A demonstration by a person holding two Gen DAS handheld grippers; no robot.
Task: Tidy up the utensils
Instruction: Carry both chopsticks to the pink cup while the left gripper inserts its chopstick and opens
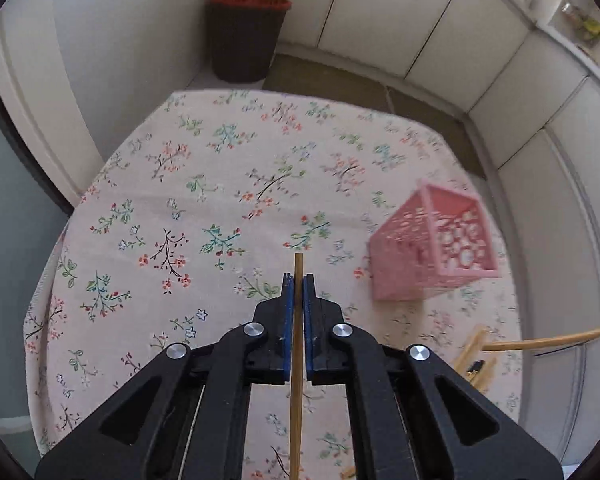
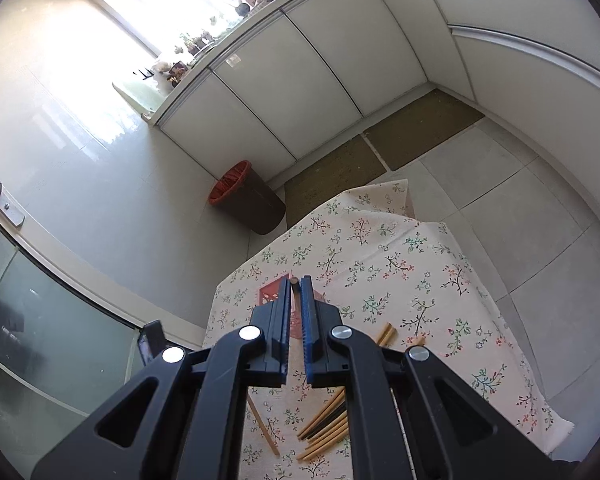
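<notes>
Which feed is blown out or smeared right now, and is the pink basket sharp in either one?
Right wrist view: the window at top left is blown out, glare washing the wall below it; the pink basket is mostly hidden behind the jaws. Left wrist view: evenly lit, but the pink basket is motion-smeared, and fisheye bends the cabinets.

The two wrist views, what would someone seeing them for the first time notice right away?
First, each gripper's jaws are shut on a wooden chopstick: the left gripper holds a chopstick above the floral tablecloth, the right gripper another. Next, the pink basket on the cloth, right of the left gripper. In the right wrist view, loose chopsticks lie on the cloth.
</notes>
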